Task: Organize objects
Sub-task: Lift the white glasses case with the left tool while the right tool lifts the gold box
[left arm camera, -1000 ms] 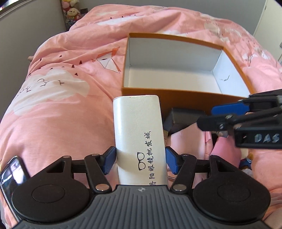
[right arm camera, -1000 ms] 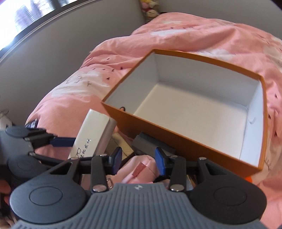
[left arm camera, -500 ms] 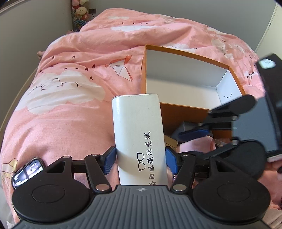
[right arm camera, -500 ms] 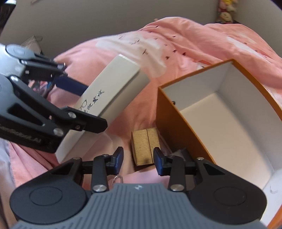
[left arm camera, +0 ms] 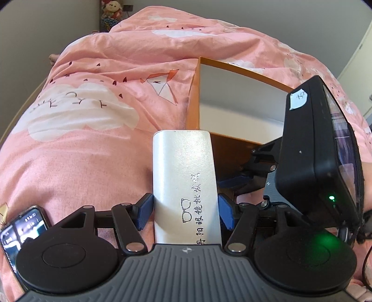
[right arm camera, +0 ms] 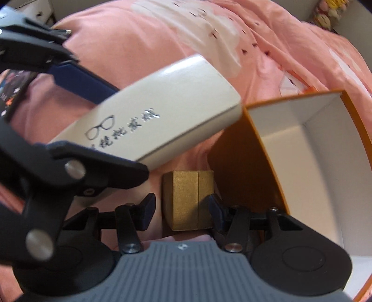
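My left gripper (left arm camera: 185,212) is shut on a white glasses case (left arm camera: 183,174) with black lettering and holds it above the pink duvet, its far end near the front left corner of the open orange box (left arm camera: 195,97). In the right wrist view the case (right arm camera: 148,120) crosses the upper left, one blue left finger (right arm camera: 79,74) behind it. A small gold box (right arm camera: 186,199) lies on the duvet against the orange box's outer wall (right arm camera: 244,162). My right gripper (right arm camera: 181,209) points down over it, jaws opening, the gold box between the pads with a gap on the left.
The orange box's white inside (right arm camera: 313,174) holds nothing that I can see. A phone (left arm camera: 21,230) with a lit screen lies at the lower left on the pink duvet (left arm camera: 93,151). The right gripper's black body (left arm camera: 313,151) fills the right side. Plush toys (left arm camera: 111,11) sit by the far wall.
The right gripper rolled and sank toward the gold box, and its jaws widened around it. Its body now looms at the right of the left wrist view. The left grip is unchanged.
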